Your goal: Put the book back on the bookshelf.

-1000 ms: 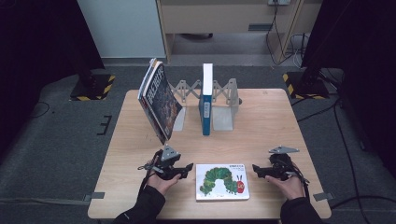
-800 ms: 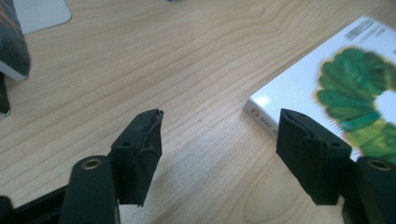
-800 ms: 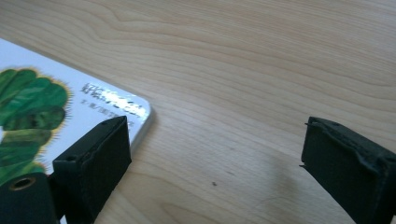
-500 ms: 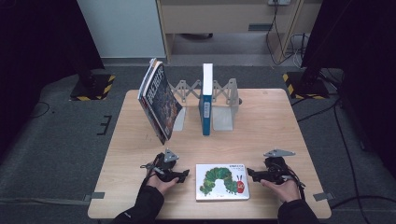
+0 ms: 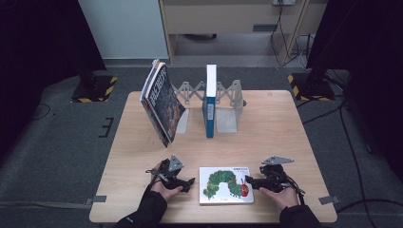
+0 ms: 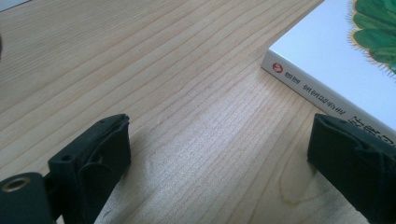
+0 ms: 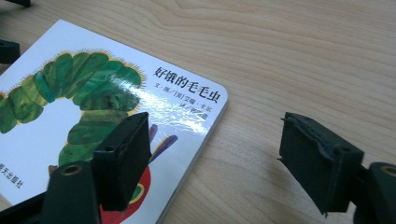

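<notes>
A white caterpillar book is laid flat on the table. Its lettered spine is shown in the left gripper view, its title in the right gripper view. The left gripper, just opening, and the right gripper, just closing, are seen open, nothing gripped.

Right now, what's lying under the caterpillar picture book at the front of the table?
The caterpillar picture book lies flat on the wooden table; bare wood shows around its edges. Whatever might be directly beneath its cover is hidden. The right gripper has one jaw over its corner.
</notes>
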Demonstrator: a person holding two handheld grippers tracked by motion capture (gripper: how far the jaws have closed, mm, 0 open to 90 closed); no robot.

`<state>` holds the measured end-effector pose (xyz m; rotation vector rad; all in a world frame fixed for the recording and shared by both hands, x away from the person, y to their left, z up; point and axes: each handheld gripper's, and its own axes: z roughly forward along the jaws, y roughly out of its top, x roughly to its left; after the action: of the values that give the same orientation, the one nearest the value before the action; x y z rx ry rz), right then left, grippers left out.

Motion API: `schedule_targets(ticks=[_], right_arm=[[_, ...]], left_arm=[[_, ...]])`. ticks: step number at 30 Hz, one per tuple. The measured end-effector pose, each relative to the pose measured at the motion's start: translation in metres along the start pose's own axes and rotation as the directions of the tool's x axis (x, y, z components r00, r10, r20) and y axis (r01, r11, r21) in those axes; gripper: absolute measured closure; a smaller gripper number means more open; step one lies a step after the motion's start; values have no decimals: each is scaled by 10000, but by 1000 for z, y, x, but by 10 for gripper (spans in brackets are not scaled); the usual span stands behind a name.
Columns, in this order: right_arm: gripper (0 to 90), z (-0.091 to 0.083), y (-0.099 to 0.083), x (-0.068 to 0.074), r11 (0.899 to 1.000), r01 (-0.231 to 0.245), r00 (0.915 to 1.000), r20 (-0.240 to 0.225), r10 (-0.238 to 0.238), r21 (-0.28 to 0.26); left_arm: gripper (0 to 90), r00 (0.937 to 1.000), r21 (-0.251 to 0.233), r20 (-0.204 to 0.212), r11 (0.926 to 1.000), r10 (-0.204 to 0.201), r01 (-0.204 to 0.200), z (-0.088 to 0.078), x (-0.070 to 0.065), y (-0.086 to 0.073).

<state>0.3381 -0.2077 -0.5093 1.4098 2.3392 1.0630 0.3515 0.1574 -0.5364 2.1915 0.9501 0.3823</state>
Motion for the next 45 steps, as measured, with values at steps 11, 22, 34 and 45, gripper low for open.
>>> schedule_targets(ticks=[11, 22, 34, 45], right_arm=[[336, 6, -1, 6, 9999, -55, 9993, -370, 61, 163], [368, 9, 0, 7, 9990, -251, 9973, -679, 275, 356], [360, 15, -1, 9, 9974, -350, 9958, -827, 401, 625], [363, 19, 2, 8, 9974, -469, 9925, -1103, 527, 551]], left_arm=[[0, 9998, 103, -110, 9998, -169, 170, 1, 0, 0], [98, 9976, 265, 569, 9989, -397, 383, -3, -11, 6], [98, 9972, 176, 749, 9998, 16, -30, -1, -19, 6], [95, 9973, 165, 725, 9998, 110, -122, -1, -19, 6]])
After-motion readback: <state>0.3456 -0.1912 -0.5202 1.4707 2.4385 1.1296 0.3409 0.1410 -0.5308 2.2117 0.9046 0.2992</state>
